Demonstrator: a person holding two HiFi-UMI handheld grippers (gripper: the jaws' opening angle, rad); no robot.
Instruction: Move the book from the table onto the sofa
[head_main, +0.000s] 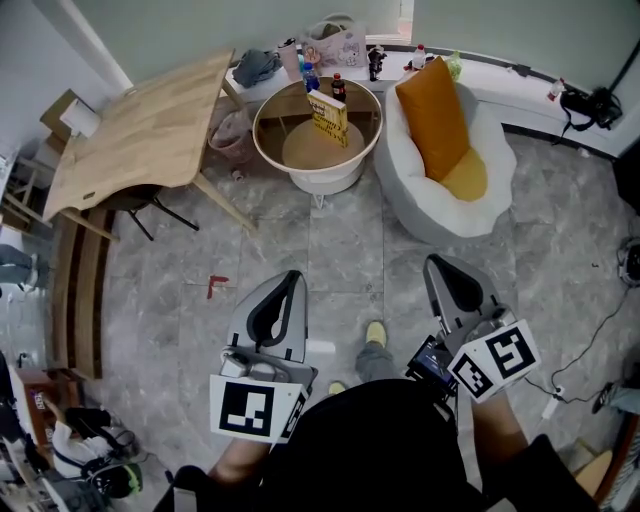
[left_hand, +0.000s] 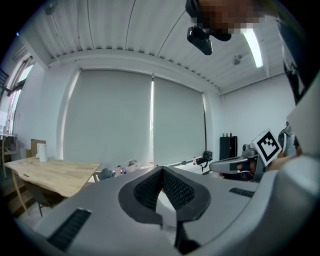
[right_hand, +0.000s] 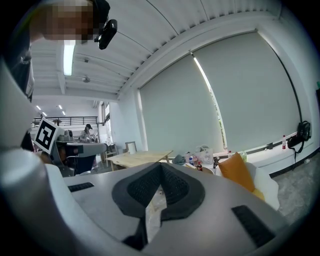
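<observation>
In the head view a yellow book (head_main: 329, 115) stands upright on the round wooden-topped table (head_main: 264, 142) at the far side of the room. Right of it sits the white sofa (head_main: 440, 205) with an orange cushion (head_main: 437, 118); the cushion (right_hand: 237, 171) also shows in the right gripper view. My left gripper (head_main: 293, 277) and right gripper (head_main: 437, 262) are held close to my body, well short of the table, pointing toward it. Both are shut with nothing between their jaws, as the left gripper (left_hand: 162, 169) and right gripper (right_hand: 161, 165) views confirm.
A large wooden table (head_main: 140, 135) with a dark chair under it stands at the left. Bottles (head_main: 338, 85) and bags crowd the window ledge behind the round table. A small red object (head_main: 217, 286) lies on the tiled floor. Cables (head_main: 590, 100) and shoes line the edges.
</observation>
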